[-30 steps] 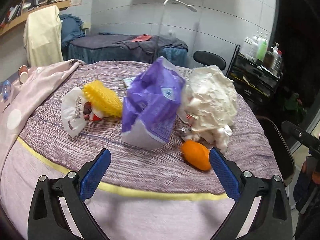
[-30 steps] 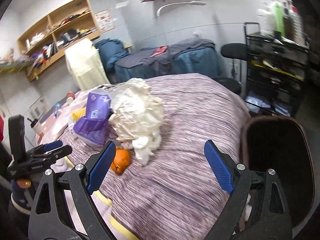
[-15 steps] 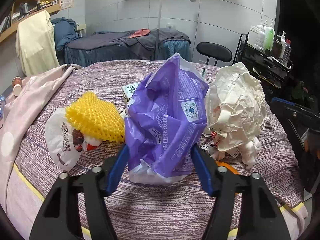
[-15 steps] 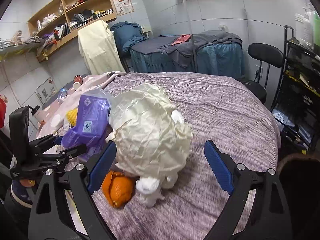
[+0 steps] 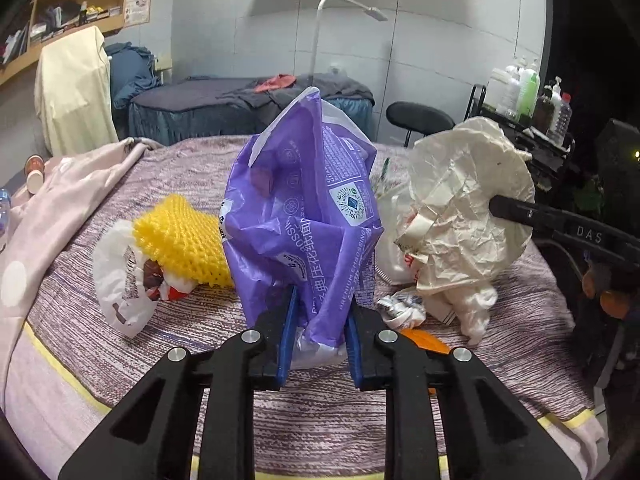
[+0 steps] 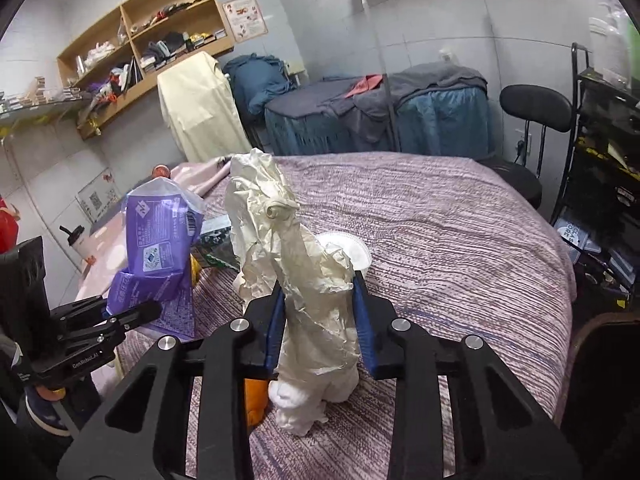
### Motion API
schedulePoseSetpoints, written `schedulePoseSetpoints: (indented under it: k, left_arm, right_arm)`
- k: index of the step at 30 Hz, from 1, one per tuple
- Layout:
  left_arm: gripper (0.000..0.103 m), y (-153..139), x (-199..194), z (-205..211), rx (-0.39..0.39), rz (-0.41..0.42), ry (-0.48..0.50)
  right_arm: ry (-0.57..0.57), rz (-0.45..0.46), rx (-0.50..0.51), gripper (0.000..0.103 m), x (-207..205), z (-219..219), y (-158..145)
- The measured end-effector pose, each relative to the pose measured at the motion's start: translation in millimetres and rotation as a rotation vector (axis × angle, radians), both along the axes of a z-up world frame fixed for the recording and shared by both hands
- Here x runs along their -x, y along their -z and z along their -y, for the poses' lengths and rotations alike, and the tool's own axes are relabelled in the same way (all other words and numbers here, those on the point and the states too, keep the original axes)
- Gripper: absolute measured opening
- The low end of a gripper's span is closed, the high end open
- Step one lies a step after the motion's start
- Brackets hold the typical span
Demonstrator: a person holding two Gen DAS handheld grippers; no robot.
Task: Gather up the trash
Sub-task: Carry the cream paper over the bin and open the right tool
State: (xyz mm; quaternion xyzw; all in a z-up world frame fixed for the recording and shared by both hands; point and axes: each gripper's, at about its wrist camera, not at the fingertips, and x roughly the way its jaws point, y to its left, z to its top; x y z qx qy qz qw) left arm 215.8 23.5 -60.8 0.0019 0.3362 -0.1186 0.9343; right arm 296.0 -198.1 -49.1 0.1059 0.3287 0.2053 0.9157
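Left gripper (image 5: 318,330) pinches the purple bag (image 5: 304,216) low on the bed (image 6: 460,240); right gripper (image 6: 318,320) pinches the paper wad (image 6: 304,276) beside it. Nothing looks binned yet; yellow net (image 5: 180,240), white wrapper (image 5: 116,280) and orange scrap (image 5: 424,340) remain. Open bed lies rightward, its edge near the dark bin (image 6: 600,392)

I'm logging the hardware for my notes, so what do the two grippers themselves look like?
Both look alike. The left gripper and right gripper have matte black, angular frames with triangular cut-outs and round silver bolts at the joints. Their fingers carry flat blue pads with a fine ribbed texture. White lettering marks the bodies: "DAS" on the right one, "GenRoboAI" on the left. No cables or sleeves show.
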Motion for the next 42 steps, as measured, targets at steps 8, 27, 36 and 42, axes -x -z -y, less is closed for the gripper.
schedulePoseSetpoints:
  k: [8,27,36,42]
  left_arm:
    - [0.021,-31.5,39.1,4.6,0.07,0.091,0.006]
    - [0.021,-47.4,78.8,86.6,0.118,0.142,0.192]
    - [0.021,-41.1,87.6,135.8,0.125,0.113,0.301]
    - [0.021,-36.9,92.8,163.5,0.123,0.093,0.365]
  right_arm:
    - [0.078,0.107,-0.031,0.032,59.2,23.8,-32.0]
    - [0.322,0.178,-0.011,0.032,173.0,113.9,-34.9]
    - [0.466,0.148,0.005,0.032,205.7,163.5,-17.4]
    - [0.587,0.13,0.058,0.032,220.3,197.4,-6.1]
